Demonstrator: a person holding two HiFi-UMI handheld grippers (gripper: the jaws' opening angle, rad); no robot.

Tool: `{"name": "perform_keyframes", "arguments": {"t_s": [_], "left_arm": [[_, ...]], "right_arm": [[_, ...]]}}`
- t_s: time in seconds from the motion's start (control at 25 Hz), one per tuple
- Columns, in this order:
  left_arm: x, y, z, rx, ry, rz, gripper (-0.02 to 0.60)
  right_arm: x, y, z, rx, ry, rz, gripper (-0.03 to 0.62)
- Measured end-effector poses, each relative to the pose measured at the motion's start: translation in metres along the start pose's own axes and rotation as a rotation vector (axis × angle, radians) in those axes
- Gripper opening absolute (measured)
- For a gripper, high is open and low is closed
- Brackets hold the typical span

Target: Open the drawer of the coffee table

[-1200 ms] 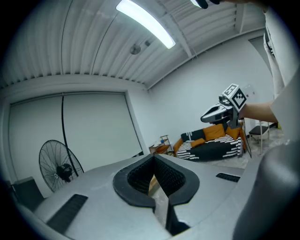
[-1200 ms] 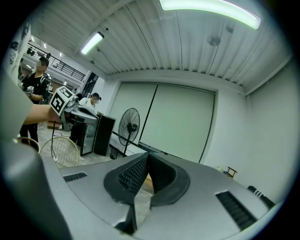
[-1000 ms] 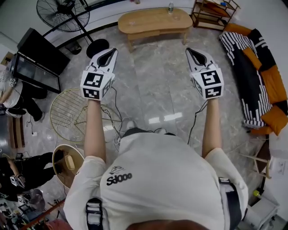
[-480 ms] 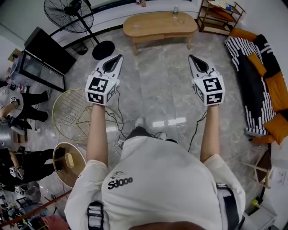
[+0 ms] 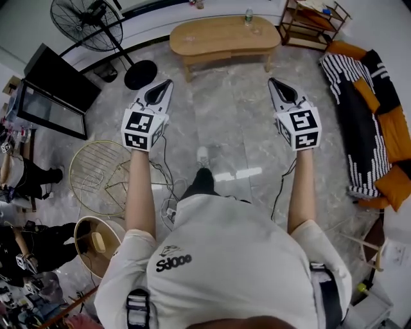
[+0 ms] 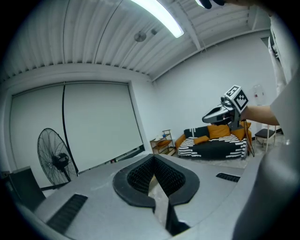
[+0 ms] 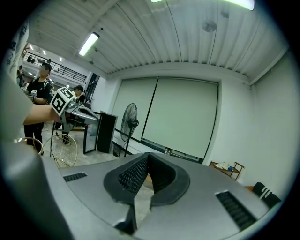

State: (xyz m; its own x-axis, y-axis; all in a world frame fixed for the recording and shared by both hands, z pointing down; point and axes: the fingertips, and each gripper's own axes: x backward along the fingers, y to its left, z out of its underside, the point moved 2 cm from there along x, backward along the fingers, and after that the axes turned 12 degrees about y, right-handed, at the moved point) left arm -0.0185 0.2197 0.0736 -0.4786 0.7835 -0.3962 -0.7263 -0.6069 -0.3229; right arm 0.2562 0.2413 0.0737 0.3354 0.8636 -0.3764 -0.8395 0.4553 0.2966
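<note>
Reading on clothing: black lettering that looks like "Sdooo" is printed under a small emblem on the back of the person's white shirt; the last letters are not read with certainty.
Markers: black-and-white square codes are carried on each gripper's cube; no words are shown on them.
Coffee table: the oval light-wood coffee table is set at the far side of the room, against the white wall; its drawer cannot be made out from the head view.
Left gripper: the grey left gripper is held in the air well short of the coffee table and pointed towards it, jaws closed together with nothing between them.
Right gripper: the grey right gripper is held level with it, also well short of the coffee table, jaws likewise pressed together and empty.
Bottle: a small clear bottle is stood on the coffee table's right end.
Floor: glossy grey veined marble tiles are laid from the coffee table back to the person.
Room: a black pedestal fan is placed left of the coffee table, a low wooden shelf just right of it, and a black-and-white striped sofa with orange cushions further right.
Ceiling: white ribbed panels with a tube light are seen overhead.
</note>
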Motion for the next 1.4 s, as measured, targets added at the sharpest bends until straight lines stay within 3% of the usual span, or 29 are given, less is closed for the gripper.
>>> {"name": "perform_keyframes", "arguments": {"t_s": [0.16,0.36,0.52,1.08,1.4], "left_arm": [[-0.056,0.062,0.008,-0.007,-0.014,-0.006,0.017],[-0.126,0.140,0.001,0.003,-0.026,0.015,0.017],[-0.174,0.189,-0.004,0.007,-0.027,0.036,0.017],[-0.265,0.290,0.027,0.031,0.014,0.094,0.018],[-0.290,0.333,0.041,0.057,0.034,0.097,0.017]], "right_arm": [[-0.072,-0.022,-0.019,-0.003,0.015,0.032,0.006],[-0.153,-0.042,-0.061,-0.034,0.018,-0.041,0.006],[-0.210,-0.060,-0.083,-0.008,0.048,0.005,0.006],[-0.341,-0.082,-0.105,-0.103,0.078,0.024,0.005],[-0.379,-0.086,-0.108,-0.128,0.101,0.050,0.006]]}}
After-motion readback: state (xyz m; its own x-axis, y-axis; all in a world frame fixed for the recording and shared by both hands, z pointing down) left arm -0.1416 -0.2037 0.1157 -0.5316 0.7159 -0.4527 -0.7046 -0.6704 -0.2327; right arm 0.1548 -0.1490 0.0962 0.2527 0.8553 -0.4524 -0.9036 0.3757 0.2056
